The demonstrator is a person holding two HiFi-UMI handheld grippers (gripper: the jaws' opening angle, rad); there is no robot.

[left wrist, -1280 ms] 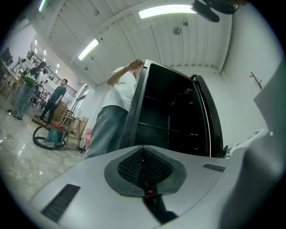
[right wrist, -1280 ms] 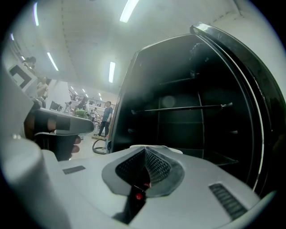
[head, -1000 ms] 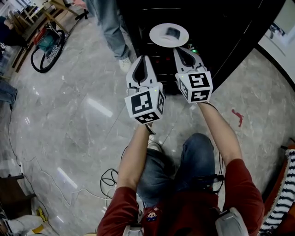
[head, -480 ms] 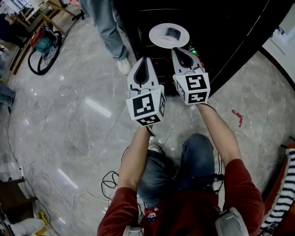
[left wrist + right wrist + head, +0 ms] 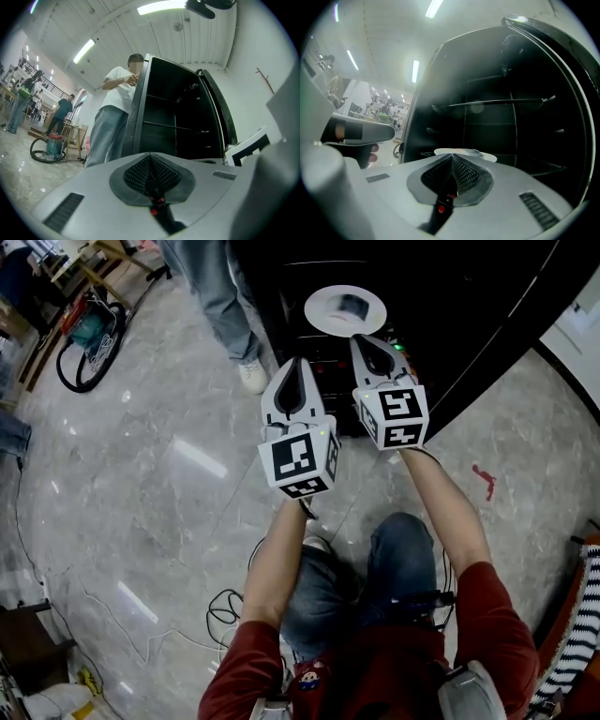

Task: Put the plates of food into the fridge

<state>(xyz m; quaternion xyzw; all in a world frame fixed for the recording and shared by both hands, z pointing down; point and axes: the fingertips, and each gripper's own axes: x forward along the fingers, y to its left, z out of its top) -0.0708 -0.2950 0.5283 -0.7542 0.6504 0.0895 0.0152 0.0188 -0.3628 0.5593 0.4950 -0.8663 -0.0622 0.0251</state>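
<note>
— What sits on the fridge shelf (image 5: 298, 332)?
— One white plate (image 5: 319, 313), with a dark bit of food (image 5: 352, 306) at its middle.
— And the floor (image 5: 141, 502)?
— Grey marble (glossy). A vacuum cleaner (image 5: 80, 334) far left, loose cables (image 5: 220, 604) lower down, a red mark (image 5: 483, 476) at right.

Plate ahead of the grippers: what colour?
The plate is white; it shows best in the head view.

Indistinct dark food (image 5: 352, 306) on the plate (image 5: 323, 317); bystander (image 5: 220, 292) above the knees out of frame.
</note>
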